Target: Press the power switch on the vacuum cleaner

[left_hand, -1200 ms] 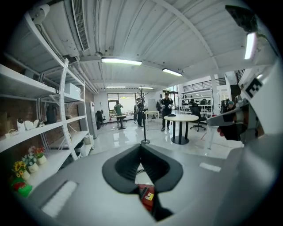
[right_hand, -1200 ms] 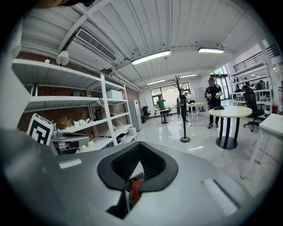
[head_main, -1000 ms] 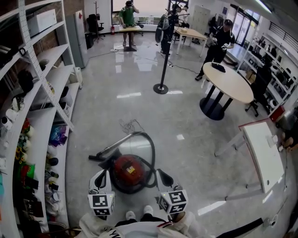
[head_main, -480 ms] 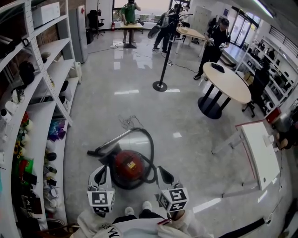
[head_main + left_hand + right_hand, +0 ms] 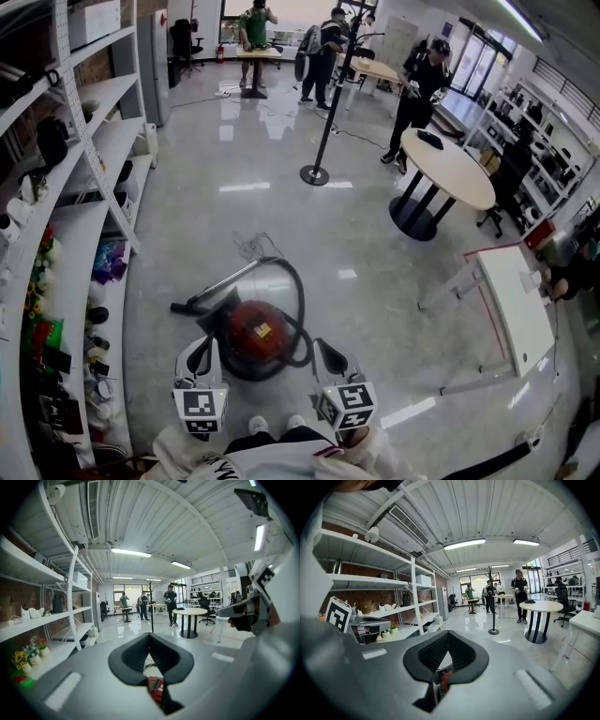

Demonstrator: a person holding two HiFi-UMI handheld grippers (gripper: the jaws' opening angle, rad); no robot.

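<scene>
The vacuum cleaner is a round red body on the floor just ahead of my feet. A black hose loops round it, and its wand points left. In the head view my left gripper hangs above the body's left edge and my right gripper above its right edge. Both are off the vacuum. In the left gripper view the left gripper has its tips together, with a red patch of the vacuum below. The right gripper is shut too, over a sliver of red. I cannot make out the power switch.
White shelving full of small items runs along the left. A thin cable lies beyond the vacuum. A pole stand, a round table and a white table stand ahead and right. Several people are at the far end.
The head view has shifted slightly, so the vacuum sits a little higher in frame. Both grippers keep their places beside it. People at the back have moved.
</scene>
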